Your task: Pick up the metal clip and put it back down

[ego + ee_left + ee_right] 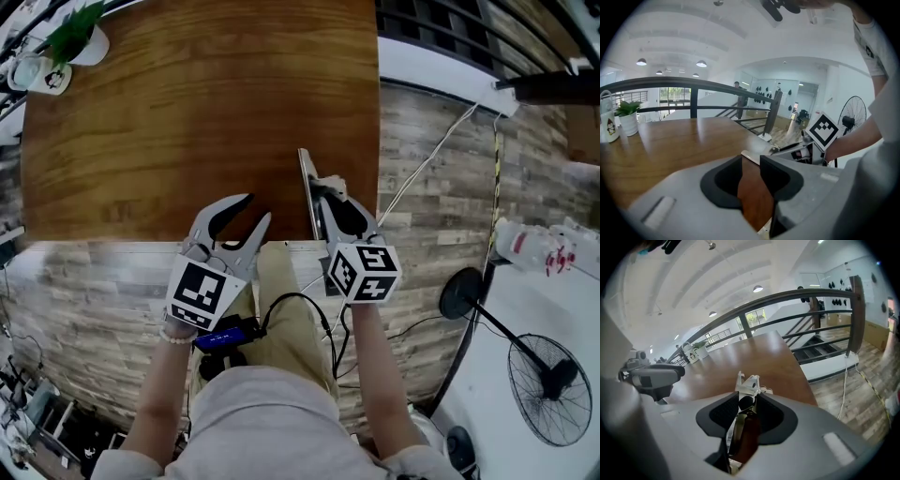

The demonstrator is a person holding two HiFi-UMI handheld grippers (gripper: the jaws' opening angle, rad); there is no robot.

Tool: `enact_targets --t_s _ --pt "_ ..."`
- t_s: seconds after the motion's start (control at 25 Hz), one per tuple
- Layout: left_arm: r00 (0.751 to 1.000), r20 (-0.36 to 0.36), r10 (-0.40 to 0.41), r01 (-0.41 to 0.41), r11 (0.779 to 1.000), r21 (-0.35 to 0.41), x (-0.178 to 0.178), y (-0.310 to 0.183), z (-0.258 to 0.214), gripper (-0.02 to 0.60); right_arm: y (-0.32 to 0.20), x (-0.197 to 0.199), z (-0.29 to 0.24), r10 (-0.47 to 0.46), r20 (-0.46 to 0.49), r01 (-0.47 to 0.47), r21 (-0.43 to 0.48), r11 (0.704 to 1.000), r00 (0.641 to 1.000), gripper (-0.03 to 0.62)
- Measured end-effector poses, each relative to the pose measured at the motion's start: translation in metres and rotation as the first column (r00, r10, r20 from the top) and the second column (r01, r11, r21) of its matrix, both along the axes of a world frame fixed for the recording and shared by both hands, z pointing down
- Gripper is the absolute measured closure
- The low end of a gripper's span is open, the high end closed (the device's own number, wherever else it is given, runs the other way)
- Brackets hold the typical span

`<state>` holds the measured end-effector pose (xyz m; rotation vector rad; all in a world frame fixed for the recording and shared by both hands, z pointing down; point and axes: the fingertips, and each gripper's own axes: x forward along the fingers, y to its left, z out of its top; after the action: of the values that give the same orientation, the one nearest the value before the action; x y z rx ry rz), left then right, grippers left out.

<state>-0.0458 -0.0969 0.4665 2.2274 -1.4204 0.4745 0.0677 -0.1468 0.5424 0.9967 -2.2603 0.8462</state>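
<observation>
The metal clip is a long thin strip lying near the front right of the wooden table. My right gripper is over it with a jaw on each side. In the right gripper view the clip pokes out past the right gripper. It lies against the left pad, and brown table wood shows between it and the right pad, so the jaws stand open around it. My left gripper hovers open and empty at the table's front edge. In its own view the left gripper has only wood between its pads.
A potted plant and a white mug stand at the table's far left corner. A railing and a stairwell run past the right edge. A floor fan and a cable are on the floor to the right.
</observation>
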Motion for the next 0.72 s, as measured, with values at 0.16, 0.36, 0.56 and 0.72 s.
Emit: enact_targets --t_s 0.16,0.36,0.56,0.72 --pt "1.000 0.000 0.006 -0.006 1.000 -0.003 0.0062 -0.0012 -0.0001 0.469 -0.0007 0.0025 -0.0017 0.023 0.044 -0.022 -0.021 1.000 0.999 0.468" --pt "1.000 0.005 0.008 -0.008 1.000 -0.008 0.0038 -0.0008 0.0011 0.469 0.0006 0.0010 -0.0030 0.036 0.067 -0.033 -0.034 0.999 0.997 0.474" --pt "1.000 0.000 0.006 -0.006 1.000 -0.015 0.0022 -0.0034 0.0049 0.469 -0.0006 0.0009 -0.0038 0.050 0.085 -0.046 -0.041 0.998 0.995 0.484" --pt "1.000 -0.009 0.003 -0.003 1.000 -0.020 0.0014 -0.0055 0.0071 0.469 -0.0015 0.0006 -0.0079 0.065 0.123 -0.059 -0.055 0.997 0.990 0.499"
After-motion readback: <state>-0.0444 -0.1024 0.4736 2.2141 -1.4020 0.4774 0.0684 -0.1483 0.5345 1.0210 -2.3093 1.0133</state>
